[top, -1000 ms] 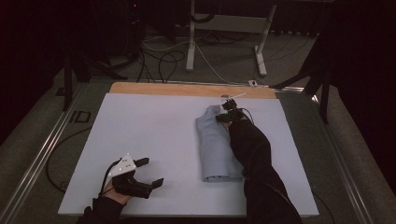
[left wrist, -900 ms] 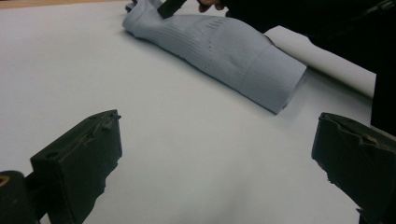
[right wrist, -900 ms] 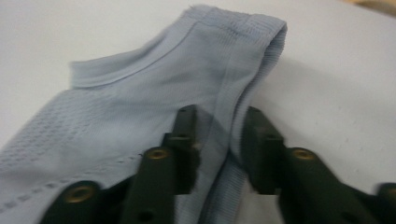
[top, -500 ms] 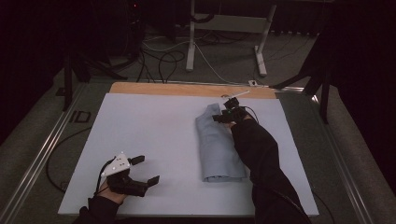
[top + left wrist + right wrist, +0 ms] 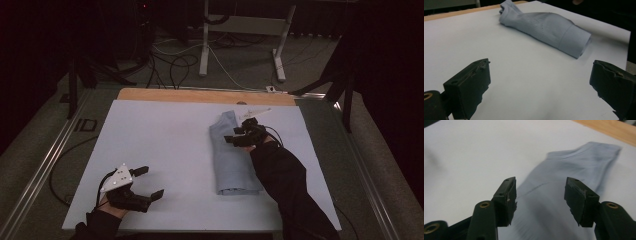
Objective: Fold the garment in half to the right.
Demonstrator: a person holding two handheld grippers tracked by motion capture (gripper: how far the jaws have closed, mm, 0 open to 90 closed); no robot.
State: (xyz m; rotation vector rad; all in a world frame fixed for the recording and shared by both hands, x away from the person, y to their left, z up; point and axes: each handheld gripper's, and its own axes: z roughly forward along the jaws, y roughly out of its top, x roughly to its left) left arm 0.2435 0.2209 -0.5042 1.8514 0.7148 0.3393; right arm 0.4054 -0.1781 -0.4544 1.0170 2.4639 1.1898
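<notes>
A light blue ribbed cloth (image 5: 232, 162), folded into a long strip, lies on the white sheet (image 5: 165, 135) right of centre. My right gripper (image 5: 239, 130) hovers over the cloth's far half, beside its right edge. Its jaws have just been opening, then eased in a little, and stand apart with nothing between them. In the right gripper view the cloth (image 5: 564, 182) lies below the open right gripper (image 5: 541, 187). My left gripper (image 5: 150, 181) rests open at the near left. In its own view the left gripper (image 5: 541, 72) is wide open and faces the cloth (image 5: 549, 27).
A wooden board edge (image 5: 200, 95) runs along the sheet's far side. Metal rails (image 5: 45, 170) border the table on the left. Beyond the table stand white stand legs (image 5: 205, 50) and floor cables (image 5: 170, 65). A dark sleeve (image 5: 290, 190) crosses the near right corner.
My right gripper let go of the cloth's far end, opened, and drew back toward the near side, rising a little. The left gripper has hardly moved.
</notes>
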